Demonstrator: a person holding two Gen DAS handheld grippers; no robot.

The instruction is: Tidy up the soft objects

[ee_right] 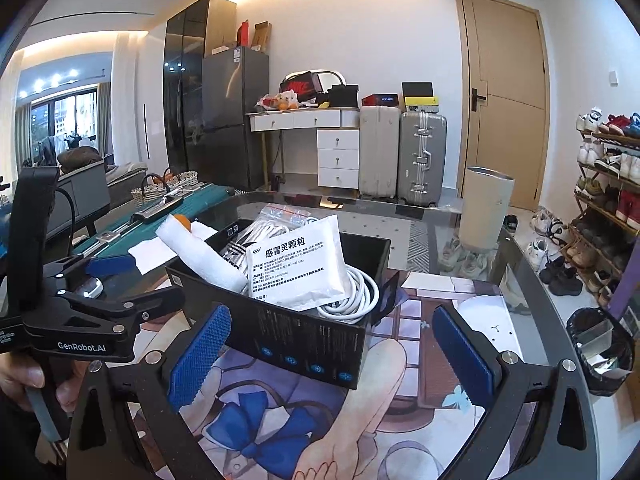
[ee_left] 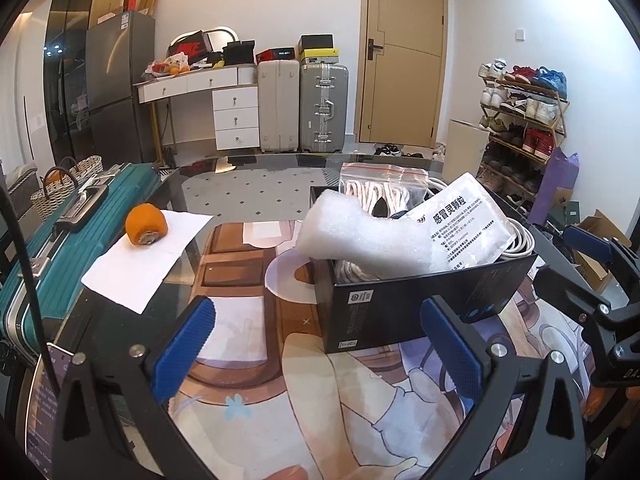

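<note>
A home: fridge (ee_right: 234, 116), suitcases (ee_right: 422, 158), loaded shoe rack (ee_right: 608, 200).

Box (ee_left: 420, 300) (crammed full) blocks both grippers.

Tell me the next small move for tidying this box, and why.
Probably bring the left claw up to the white foam piece and press it down into the black box. The foam leans over the box's rim and sticks out, while the medicine sachet and white cable already sit inside. Both claws are open and empty, the right claw too.
</note>
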